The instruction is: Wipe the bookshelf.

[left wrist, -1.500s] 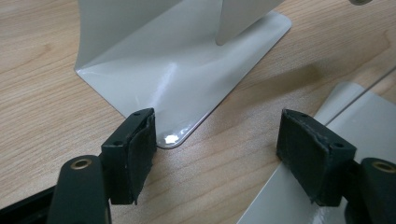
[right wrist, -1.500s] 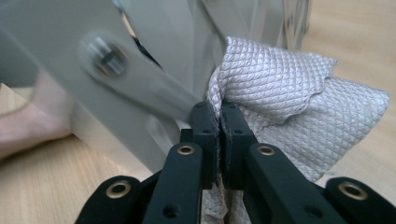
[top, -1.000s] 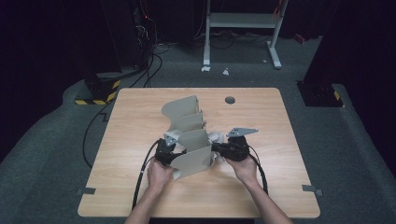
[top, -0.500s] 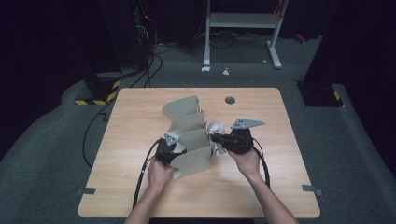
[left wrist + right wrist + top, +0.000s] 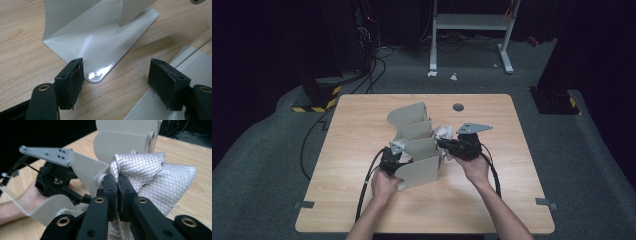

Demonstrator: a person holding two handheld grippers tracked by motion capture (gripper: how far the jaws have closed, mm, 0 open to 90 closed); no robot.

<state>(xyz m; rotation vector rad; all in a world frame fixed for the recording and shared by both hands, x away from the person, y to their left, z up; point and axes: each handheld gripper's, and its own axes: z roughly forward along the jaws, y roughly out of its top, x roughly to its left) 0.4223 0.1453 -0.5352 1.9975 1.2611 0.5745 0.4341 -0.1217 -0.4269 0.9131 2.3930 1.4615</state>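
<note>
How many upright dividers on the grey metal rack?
4 visible in the high view: rearmost divider, second divider, third divider, nearest divider. The hand-held grippers and white cloth may hide more.

Grey metal rack [image 5: 414, 145] w/ curved dividers is standing upright mid-surface. Quilted silvery cloth [image 5: 152, 177] is bunching up, touching rack's right side, its edge being pinched between right fingers [image 5: 110, 187].

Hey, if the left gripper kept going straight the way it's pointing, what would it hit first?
Most likely the rounded corner of the grey file rack's base plate, lying flat between the left gripper's open jaws; depth is uncertain.
</note>
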